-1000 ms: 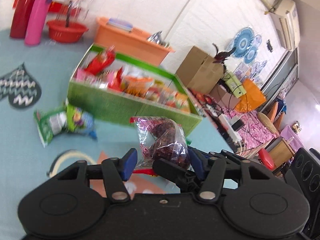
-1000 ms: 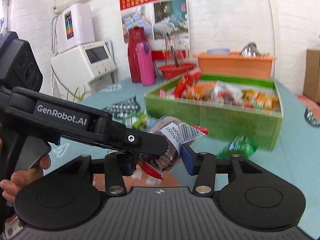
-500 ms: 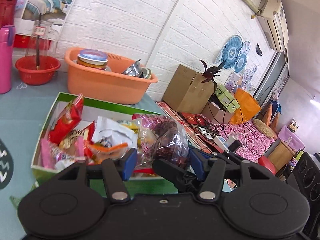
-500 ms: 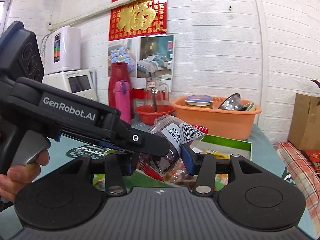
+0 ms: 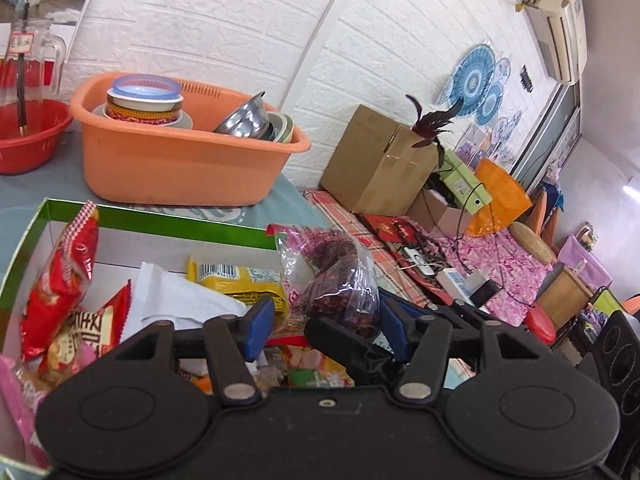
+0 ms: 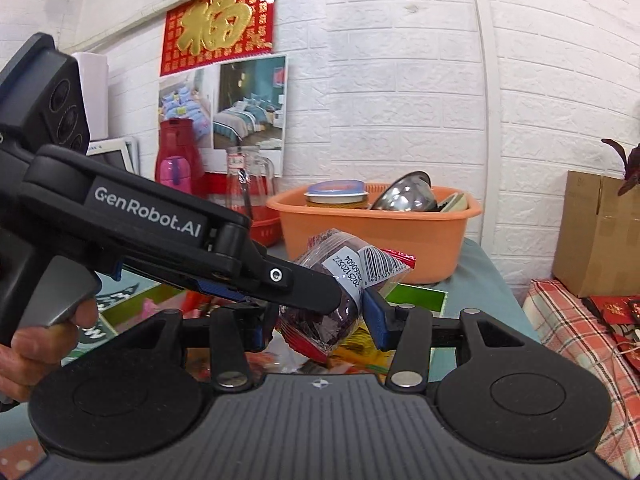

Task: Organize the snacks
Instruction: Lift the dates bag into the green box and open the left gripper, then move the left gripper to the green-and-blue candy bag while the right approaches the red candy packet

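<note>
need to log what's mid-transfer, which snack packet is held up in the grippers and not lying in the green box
The clear bag of dark red snacks, gripped by both grippers above the green box; the others lie inside.

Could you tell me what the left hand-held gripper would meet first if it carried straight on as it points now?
Beyond the held snack bag, probably the green box's far wall; depth is unclear.

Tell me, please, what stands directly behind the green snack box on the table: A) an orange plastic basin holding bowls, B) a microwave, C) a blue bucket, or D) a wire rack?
A: the orange basin, stacked with bowls and a steel bowl, sits just past the far rim of the green box.
</note>
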`<state>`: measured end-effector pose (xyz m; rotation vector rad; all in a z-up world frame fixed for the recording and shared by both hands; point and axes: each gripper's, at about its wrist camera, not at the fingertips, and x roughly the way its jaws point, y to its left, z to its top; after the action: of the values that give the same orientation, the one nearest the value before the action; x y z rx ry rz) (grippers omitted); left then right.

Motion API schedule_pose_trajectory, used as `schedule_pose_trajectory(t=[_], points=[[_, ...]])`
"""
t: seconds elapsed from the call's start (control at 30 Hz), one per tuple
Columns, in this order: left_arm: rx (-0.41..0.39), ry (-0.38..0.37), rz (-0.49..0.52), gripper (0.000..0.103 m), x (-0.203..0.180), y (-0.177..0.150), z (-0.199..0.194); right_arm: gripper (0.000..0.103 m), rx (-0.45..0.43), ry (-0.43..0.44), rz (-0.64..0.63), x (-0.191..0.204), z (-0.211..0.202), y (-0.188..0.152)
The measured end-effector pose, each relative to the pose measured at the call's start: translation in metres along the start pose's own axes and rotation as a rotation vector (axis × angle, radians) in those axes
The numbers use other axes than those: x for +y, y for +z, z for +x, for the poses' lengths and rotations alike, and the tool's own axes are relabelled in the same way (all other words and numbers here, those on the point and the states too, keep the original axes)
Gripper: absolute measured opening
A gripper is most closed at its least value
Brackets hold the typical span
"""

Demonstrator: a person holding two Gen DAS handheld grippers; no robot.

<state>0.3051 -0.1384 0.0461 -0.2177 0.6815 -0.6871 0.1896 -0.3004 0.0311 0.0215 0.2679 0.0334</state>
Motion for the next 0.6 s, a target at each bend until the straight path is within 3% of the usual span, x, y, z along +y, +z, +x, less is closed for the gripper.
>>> schedule_pose_trajectory(t=[0.07,0.1,0.13,0.17,0.3,0.4,0.43,0.47,0.6], points=[[0.019,0.04,-0.008,0.068,0.004,0.0,0.012,0.079,0.03,-0.015,-0.011,-0.004,0.012,-0.004],[0.024,0.059,-0.015,0.075,0.006,0.0,0.016,0.079,0.06,-0.043,-0.021,-0.005,0.018,-0.007],[0.031,0.062,-0.019,0.085,0.008,-0.002,0.017,0.072,0.092,-0.084,-0.042,-0.005,0.024,-0.01],[0.034,0.059,-0.023,0.088,0.01,-0.004,0.016,0.072,0.121,-0.115,-0.063,-0.005,0.03,-0.014],[0.006,0.075,0.012,0.103,0.007,-0.007,0.0,0.077,0.121,-0.109,-0.014,-0.01,0.023,-0.02],[-0.034,0.082,0.031,0.103,-0.001,-0.01,-0.023,0.089,0.083,-0.089,-0.03,0.0,0.004,-0.014],[-0.046,0.083,0.033,0.103,-0.005,-0.011,-0.031,0.1,0.063,-0.094,-0.051,0.006,-0.003,-0.012],[-0.057,0.087,0.035,0.103,-0.008,-0.013,-0.04,0.103,0.038,-0.099,-0.074,0.013,-0.012,-0.01],[-0.091,0.088,0.03,0.103,-0.018,-0.026,-0.08,0.103,-0.023,-0.069,-0.098,0.036,-0.05,-0.005]])
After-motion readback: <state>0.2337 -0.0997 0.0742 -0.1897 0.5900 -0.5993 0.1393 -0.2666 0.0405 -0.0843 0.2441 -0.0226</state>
